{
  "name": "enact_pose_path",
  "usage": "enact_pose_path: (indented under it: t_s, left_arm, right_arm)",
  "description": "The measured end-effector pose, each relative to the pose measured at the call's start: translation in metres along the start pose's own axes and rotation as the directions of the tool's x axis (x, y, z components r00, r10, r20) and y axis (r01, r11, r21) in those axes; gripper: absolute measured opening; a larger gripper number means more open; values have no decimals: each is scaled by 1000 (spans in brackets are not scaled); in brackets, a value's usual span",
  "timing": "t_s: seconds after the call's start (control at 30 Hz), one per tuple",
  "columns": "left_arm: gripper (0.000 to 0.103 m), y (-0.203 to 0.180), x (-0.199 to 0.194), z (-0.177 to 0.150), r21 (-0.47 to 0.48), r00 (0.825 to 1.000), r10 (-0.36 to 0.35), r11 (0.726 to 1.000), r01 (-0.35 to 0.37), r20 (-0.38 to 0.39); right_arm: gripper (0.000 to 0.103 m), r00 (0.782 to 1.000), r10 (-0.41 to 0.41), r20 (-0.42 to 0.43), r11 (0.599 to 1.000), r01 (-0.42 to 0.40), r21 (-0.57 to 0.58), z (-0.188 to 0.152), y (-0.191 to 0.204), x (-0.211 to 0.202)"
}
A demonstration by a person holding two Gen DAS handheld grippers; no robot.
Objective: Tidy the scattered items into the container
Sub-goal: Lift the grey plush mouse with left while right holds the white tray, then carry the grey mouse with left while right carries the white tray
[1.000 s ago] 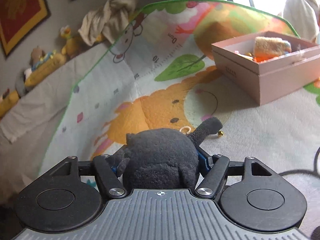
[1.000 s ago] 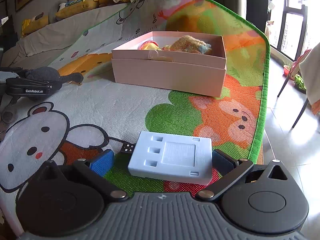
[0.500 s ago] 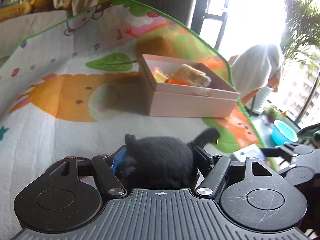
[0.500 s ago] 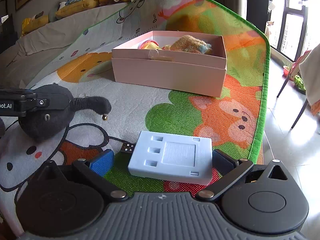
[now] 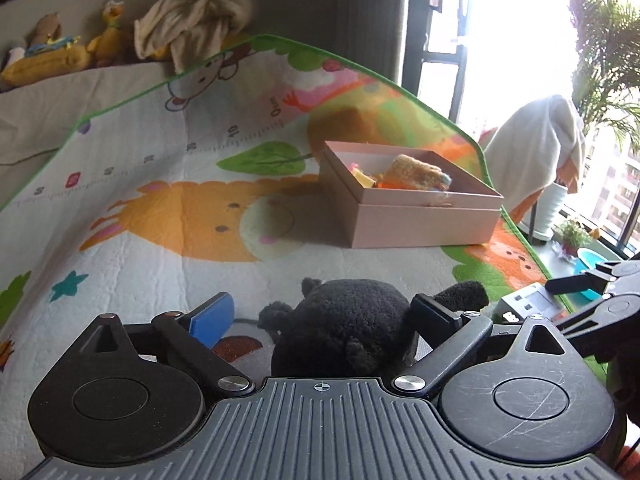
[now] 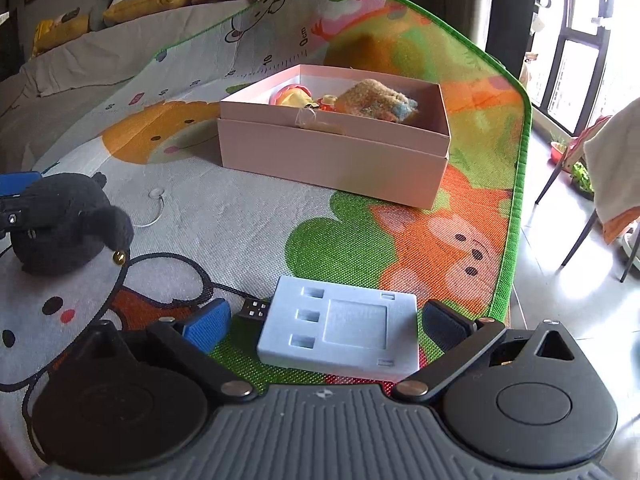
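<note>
A: On the play mat (image 6: 240, 216), toward its far right corner, the pink box (image 6: 332, 160) stands open. Already inside: a fuzzy tan toy (image 6: 374, 98), plus something yellow and something orange beside it. I judge the task partly done.

B: Items outstanding?

A: Two that I can see. The black plush toy (image 5: 352, 324) sits on the mat near its front edge, between the fingers of the left claw (image 5: 320, 316). The jaws are opening. The blue pad (image 5: 212, 314) stands clear of the plush; the other finger looks close to it, contact uncertain. I read it as released, not gripped.

B: And the right side?

A: The right claw (image 6: 320, 320) straddles a pale blue plastic block (image 6: 340, 328) near the mat's front right edge. Jaws wide but closing; pads not yet pressing on the block. A black plug (image 6: 252, 308) sticks out of the block's left end.

B: So neither item is in the box.

A: Correct. Both lie well apart from it, with bare mat between.

B: Obstructions?

A: Few. A thin cord with a small ring (image 6: 154, 208) trails on the mat beside the plush and might snag. The two claws are near each other, so they may crowd. The box's near wall must be cleared on the way in.

B: Surroundings?

A: Stuffed toys (image 5: 48, 56) and a crumpled cloth (image 5: 192, 20) beyond the mat's far edge; a draped chair (image 5: 536, 148) and plants by the window at right.
</note>
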State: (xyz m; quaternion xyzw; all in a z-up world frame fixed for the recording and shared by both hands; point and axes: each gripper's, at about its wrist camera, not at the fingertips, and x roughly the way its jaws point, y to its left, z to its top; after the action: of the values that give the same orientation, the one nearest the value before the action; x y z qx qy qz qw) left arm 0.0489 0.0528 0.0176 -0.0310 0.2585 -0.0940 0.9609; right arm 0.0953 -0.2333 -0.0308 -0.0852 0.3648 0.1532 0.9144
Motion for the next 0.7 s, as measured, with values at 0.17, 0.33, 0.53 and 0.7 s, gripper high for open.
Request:
enact_pose_path:
  t_s: [0.17, 0.33, 0.53, 0.7]
  left_arm:
    - [101, -1, -4, -11, 14, 1000, -30, 999, 30, -7]
    - [101, -3, -7, -13, 37, 999, -39, 999, 40, -11]
    - [101, -15, -10, -10, 110, 997, -71, 991, 73, -22]
    - [101, -30, -8, -15, 192, 997, -53, 979, 63, -56]
  right_arm:
    - [92, 1000, 14, -23, 999, -14, 31, 1, -3, -2]
    - [92, 1000, 1, 2, 1000, -1, 2, -1, 3, -13]
    - [92, 1000, -8, 16, 1000, 8, -18, -3, 7, -17]
    - [92, 1000, -11, 28, 1000, 12, -12, -7, 4, -19]
